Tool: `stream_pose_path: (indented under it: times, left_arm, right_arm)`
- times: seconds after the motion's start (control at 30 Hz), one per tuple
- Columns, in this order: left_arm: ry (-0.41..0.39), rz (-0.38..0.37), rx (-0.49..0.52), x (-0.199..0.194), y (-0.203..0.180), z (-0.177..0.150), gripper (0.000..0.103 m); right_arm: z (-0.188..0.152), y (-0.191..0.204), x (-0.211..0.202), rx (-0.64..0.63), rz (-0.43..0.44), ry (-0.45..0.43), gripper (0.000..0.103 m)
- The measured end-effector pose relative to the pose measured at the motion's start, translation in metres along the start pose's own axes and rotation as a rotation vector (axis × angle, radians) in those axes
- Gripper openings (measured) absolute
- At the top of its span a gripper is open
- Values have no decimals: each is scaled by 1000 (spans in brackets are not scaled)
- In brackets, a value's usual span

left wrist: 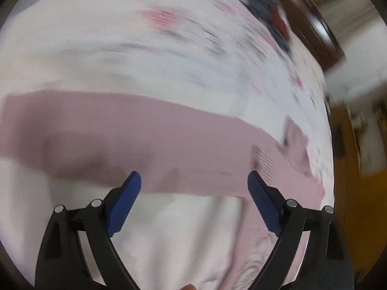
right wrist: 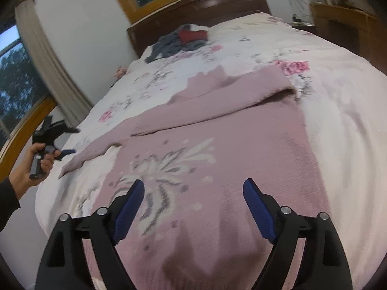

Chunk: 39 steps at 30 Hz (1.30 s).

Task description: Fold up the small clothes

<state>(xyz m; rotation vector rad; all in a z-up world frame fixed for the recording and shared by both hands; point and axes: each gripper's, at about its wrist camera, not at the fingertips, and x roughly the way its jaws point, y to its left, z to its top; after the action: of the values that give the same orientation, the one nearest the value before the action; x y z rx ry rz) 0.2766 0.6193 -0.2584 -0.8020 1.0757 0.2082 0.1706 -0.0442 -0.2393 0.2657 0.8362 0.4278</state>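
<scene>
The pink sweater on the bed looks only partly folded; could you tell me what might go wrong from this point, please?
1. The left sleeve trails toward the bed edge; a careless pull could drag it off.
2. The right sleeve lies loosely across the pink sweater, so moving the body may undo that fold.
3. The left wrist view is motion-blurred, and the open left gripper may close on the floral bedspread as well. The right gripper is open too.

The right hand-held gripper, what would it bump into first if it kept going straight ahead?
Most likely the pink sweater. The right hand-held gripper is open and points along it, over the white flower print, toward the sleeve folded across. How high it hovers is unclear.
</scene>
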Motion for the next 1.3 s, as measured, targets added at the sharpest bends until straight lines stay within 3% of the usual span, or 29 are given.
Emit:
stream_pose_path:
  times: [0.13, 0.2, 0.3, 0.47, 0.53, 0.6, 0.67, 0.77, 0.87, 0.97, 1.03, 1.13, 1.3]
  left_arm:
    - [-76, -20, -228, -51, 110, -1, 89]
    - [-98, 11, -323, -62, 154, -6, 88]
    - [-112, -10, -406, -60, 188, -8, 87]
    - [-147, -12, -440, -48, 205, 4, 87]
    - [-165, 12, -451, -43, 203, 8, 76]
    - [-178, 86, -457, -43, 201, 15, 32]
    - [-181, 107, -491, -46, 209, 18, 8]
    - [-216, 104, -495, -59, 208, 23, 7]
    - [-263, 66, -444, -75, 178, 31, 6]
    - [-287, 33, -317, -93, 113, 41, 6]
    - [-303, -15, -218, -104, 64, 40, 6]
    - [-320, -106, -19, -111, -42, 35, 6]
    - [-276, -188, 227, -78, -177, 4, 6]
  right_arm:
    - [-7, 19, 9, -2, 32, 34, 84]
    - [-9, 31, 14, -8, 53, 50, 84]
    - [-9, 51, 20, -42, 79, 62, 84]
    - [-7, 68, 29, -71, 93, 78, 84]
    - [-5, 67, 31, -62, 91, 79, 84]
    - [-5, 65, 32, -52, 88, 82, 84]
    - [-5, 61, 32, -50, 86, 83, 84]
    - [-5, 58, 33, -55, 82, 89, 84]
    - [-2, 53, 27, -48, 77, 72, 84]
    - [5, 47, 18, -35, 76, 50, 84]
    - [10, 42, 13, -15, 83, 50, 84]
    - [18, 32, 5, 21, 92, 41, 84]
    - [30, 14, -9, 84, 105, 14, 84]
